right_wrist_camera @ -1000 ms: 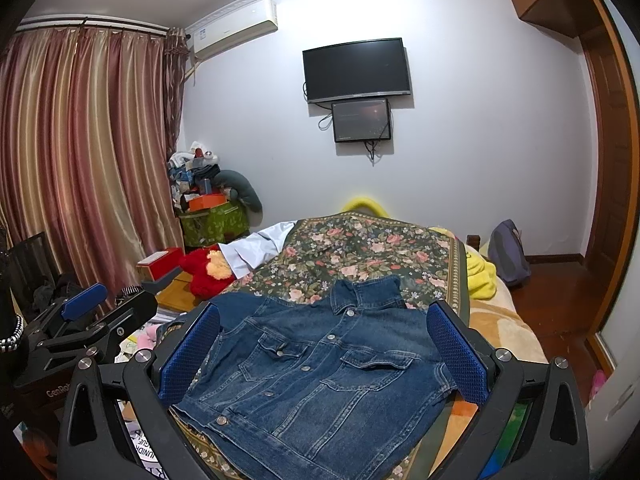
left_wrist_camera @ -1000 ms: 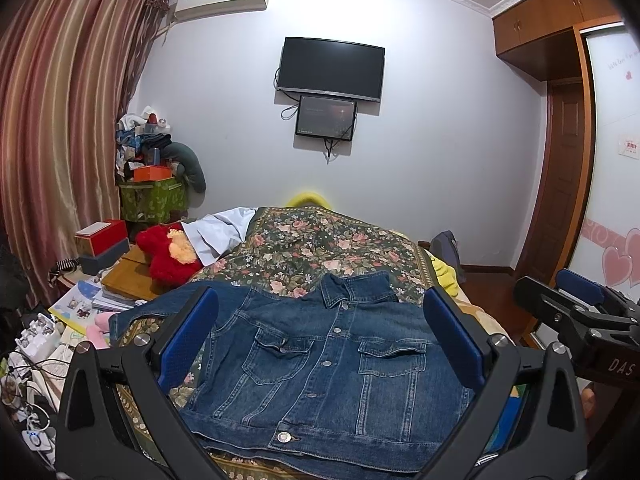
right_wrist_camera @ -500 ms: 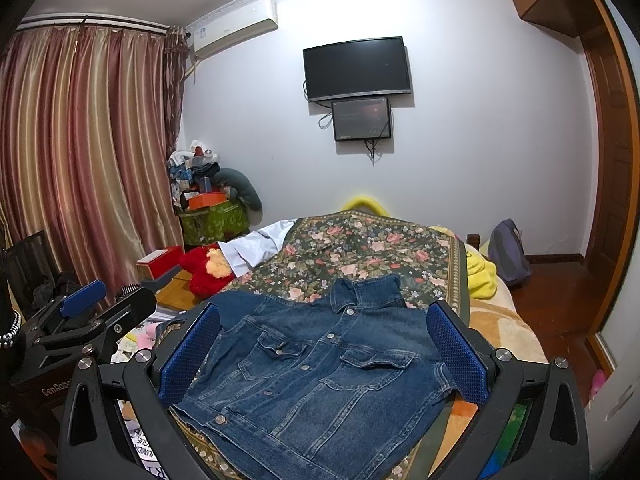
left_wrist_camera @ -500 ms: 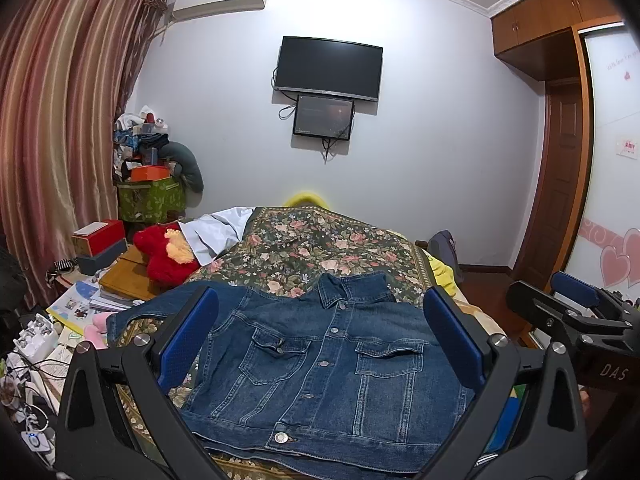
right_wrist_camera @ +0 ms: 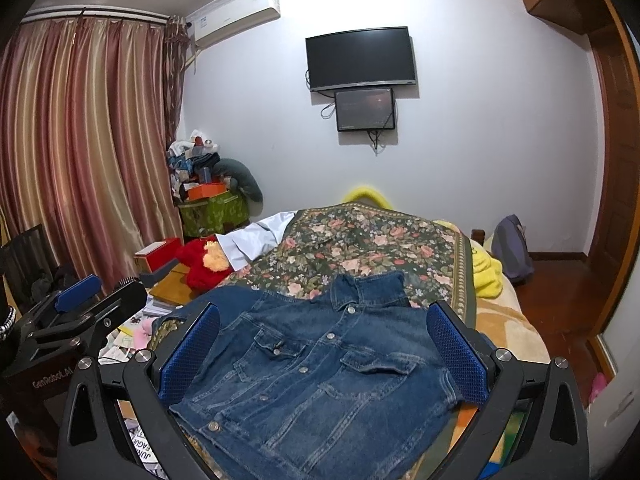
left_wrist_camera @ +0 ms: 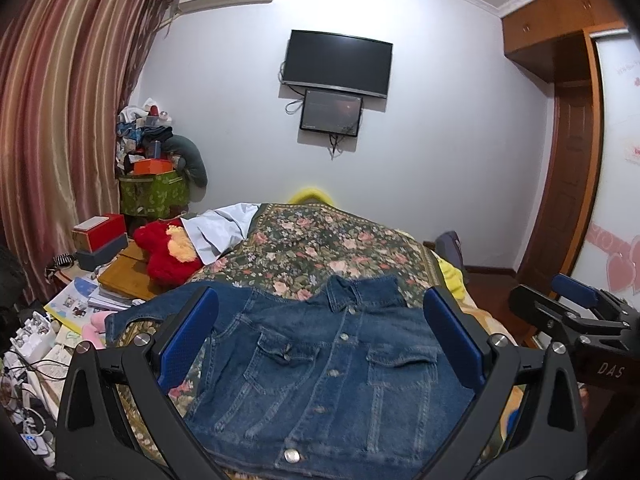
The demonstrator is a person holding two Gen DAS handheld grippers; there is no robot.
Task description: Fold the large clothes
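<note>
I see the denim jacket (left_wrist_camera: 332, 376) lying front-up and buttoned on the near end of the bed (left_wrist_camera: 320, 244), collar toward the far wall. Its near hem is cut off by my left gripper (left_wrist_camera: 320, 344) frame; the right sleeve I can't make out in either view. Left gripper jaws stand wide apart, empty, above the jacket. Right gripper (right_wrist_camera: 324, 350) likewise spread, nothing between the pads. Left view shows the left sleeve trailing off the bed's left edge; right view catches the backpack (right_wrist_camera: 512, 252) on the floor, far right.
</note>
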